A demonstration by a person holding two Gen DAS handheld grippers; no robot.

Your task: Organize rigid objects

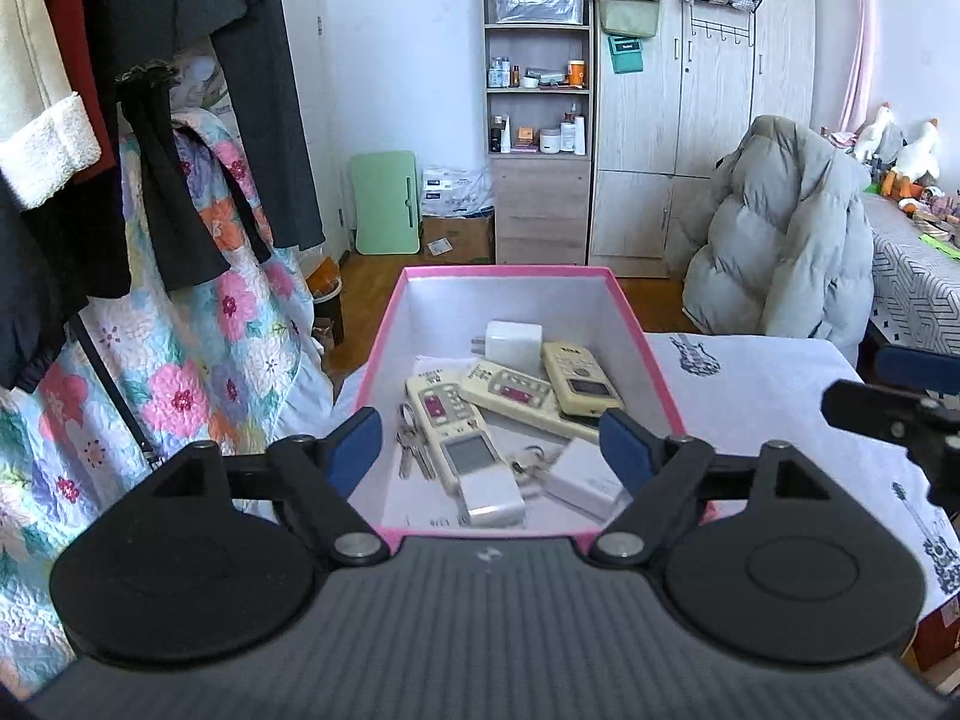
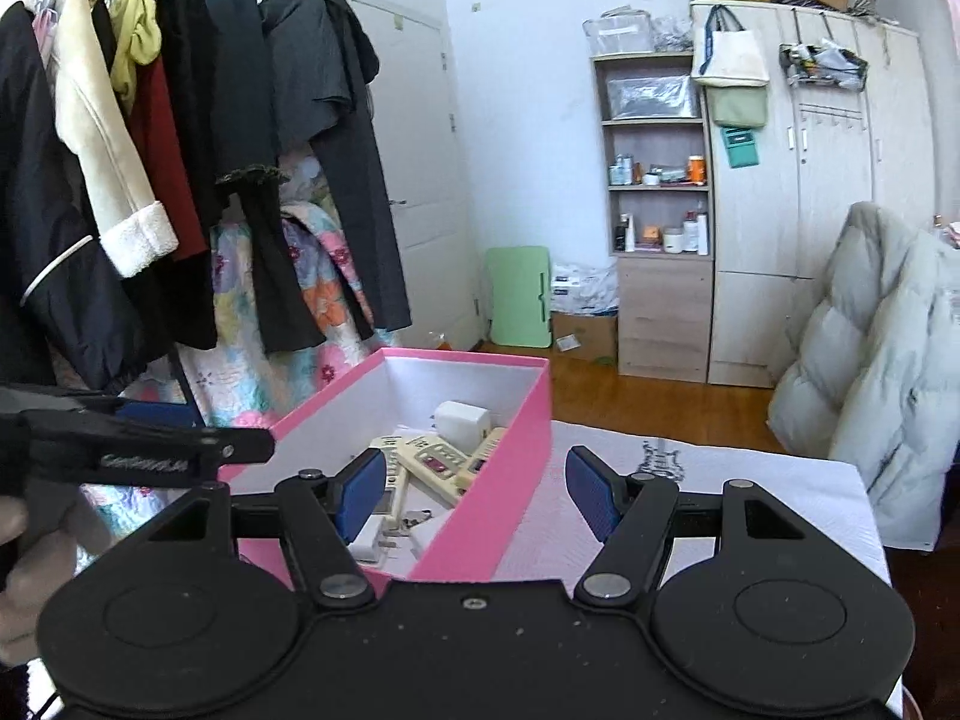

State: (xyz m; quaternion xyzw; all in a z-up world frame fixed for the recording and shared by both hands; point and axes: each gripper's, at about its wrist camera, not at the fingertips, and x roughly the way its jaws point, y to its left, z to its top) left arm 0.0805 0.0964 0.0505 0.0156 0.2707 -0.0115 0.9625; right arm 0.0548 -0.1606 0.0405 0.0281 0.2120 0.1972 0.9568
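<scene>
The sorting looks close to finished, judging by how things lie: every small rigid item in view sits inside the pink box, which stands on the white-covered worktop, and the bare cloth to the right of the box carries nothing loose. Counting what lies in the box from the left wrist view: three remote controls, namely a long one with a grey screen, a flat one lying crosswise and a shorter beige one; two white chargers, one at the back and one at the near right; and two bunches of keys, one at the left and one between the long remote and the near charger. The left hand-held gripper hovers over the near end of the box with its jaws spread wide and nothing between them. The right hand-held gripper straddles the box's right wall, likewise wide and empty. Whether anything remains outside the views, I cannot tell.
</scene>
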